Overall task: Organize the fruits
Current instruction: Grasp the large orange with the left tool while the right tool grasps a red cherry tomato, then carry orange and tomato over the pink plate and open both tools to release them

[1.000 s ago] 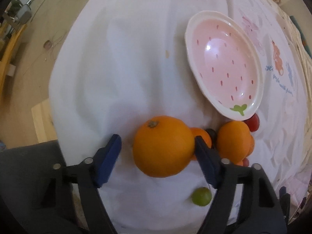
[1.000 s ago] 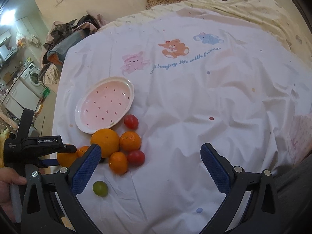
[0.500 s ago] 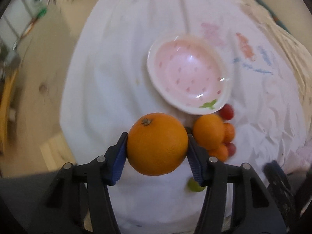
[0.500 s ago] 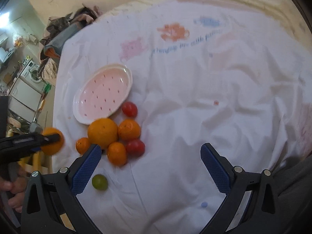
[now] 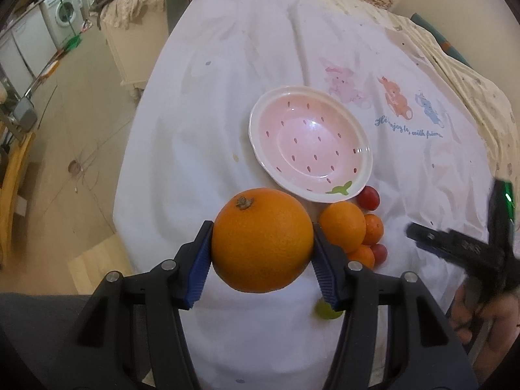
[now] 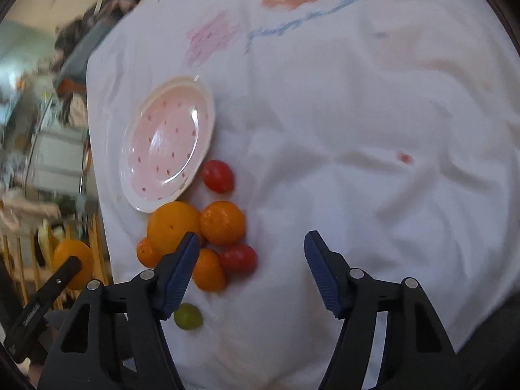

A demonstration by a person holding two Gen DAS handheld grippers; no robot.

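Large orange lifted clear of the bedsheet

The large orange [image 5: 262, 240], on the bedsheet [image 5: 208, 149] a second ago, is now clamped in the left gripper [image 5: 261, 261] near the pink dish [image 5: 310, 143]; the right gripper [image 6: 249, 274], just narrowed, is empty above the remaining fruits [image 6: 208, 234].

A small green round fruit [image 5: 326, 310] shows only partly in the left wrist view, tucked behind a blue-padded black finger. The large orange [image 5: 262, 240] hides the sheet beneath it and part of the cluster of smaller oranges [image 5: 343, 230]. The right wrist view is smeared by motion: the cartoon prints on the white sheet [image 6: 341, 130] are unreadable colour patches, and the room at left is a blur. A hand [image 5: 481, 321] is cut off at the right edge.
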